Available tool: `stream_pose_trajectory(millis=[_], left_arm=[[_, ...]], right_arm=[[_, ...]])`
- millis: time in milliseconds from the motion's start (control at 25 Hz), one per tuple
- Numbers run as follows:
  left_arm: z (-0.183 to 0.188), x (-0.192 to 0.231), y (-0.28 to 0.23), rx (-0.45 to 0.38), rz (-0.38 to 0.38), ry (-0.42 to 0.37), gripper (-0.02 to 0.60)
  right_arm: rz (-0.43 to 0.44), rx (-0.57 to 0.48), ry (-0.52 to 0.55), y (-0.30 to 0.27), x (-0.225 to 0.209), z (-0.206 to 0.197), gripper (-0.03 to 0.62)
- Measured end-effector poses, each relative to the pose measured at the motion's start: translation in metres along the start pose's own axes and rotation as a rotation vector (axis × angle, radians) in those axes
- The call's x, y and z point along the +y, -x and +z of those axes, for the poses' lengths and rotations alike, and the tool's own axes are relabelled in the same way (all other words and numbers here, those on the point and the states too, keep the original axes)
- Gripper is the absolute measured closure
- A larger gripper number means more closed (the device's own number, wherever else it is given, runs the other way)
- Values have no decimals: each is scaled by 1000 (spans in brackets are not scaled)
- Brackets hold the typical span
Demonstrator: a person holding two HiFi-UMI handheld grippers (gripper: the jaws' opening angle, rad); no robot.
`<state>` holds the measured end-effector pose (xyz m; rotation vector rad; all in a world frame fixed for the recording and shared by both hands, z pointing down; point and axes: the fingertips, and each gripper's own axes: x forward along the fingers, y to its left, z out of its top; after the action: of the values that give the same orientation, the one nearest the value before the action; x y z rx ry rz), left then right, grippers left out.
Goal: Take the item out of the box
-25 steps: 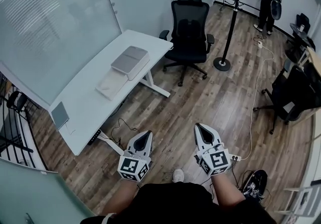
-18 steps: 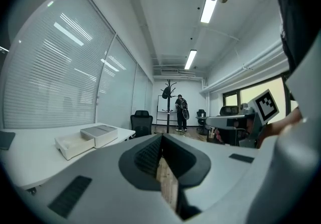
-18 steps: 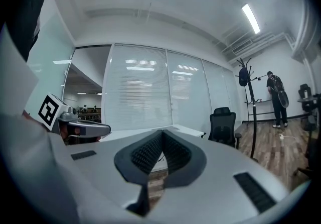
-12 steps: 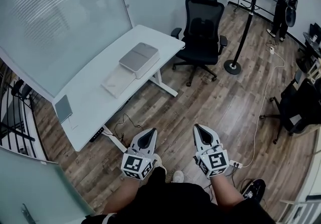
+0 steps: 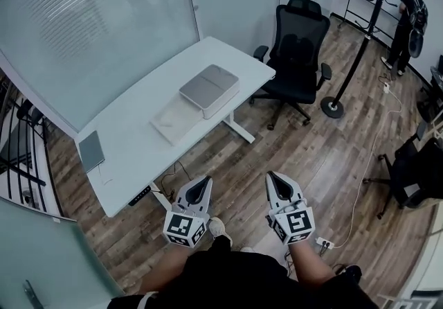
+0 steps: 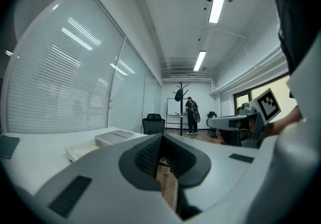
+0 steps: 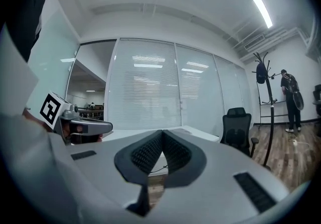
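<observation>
Box [image 5: 209, 89] nearer than before

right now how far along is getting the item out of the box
Nothing looks done: the grey box sits on the white desk, apparently closed, with neither tool near it. In hand: nothing. The left tool and right tool are both shut and empty, held over the wooden floor short of the desk. Left to do: reach the desk, open the box, lift the item out.
</observation>
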<state>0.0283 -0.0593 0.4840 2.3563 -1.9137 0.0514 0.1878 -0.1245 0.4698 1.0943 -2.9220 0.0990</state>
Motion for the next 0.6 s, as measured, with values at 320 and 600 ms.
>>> stream_pose_trajectory(millis=[320, 600], left_arm=[[3, 90, -21, -2, 76, 30, 571], [13, 154, -29, -11, 125, 22, 571]], right_arm=[[49, 4, 31, -94, 16, 14, 588], [108, -17, 37, -165, 42, 22, 588]])
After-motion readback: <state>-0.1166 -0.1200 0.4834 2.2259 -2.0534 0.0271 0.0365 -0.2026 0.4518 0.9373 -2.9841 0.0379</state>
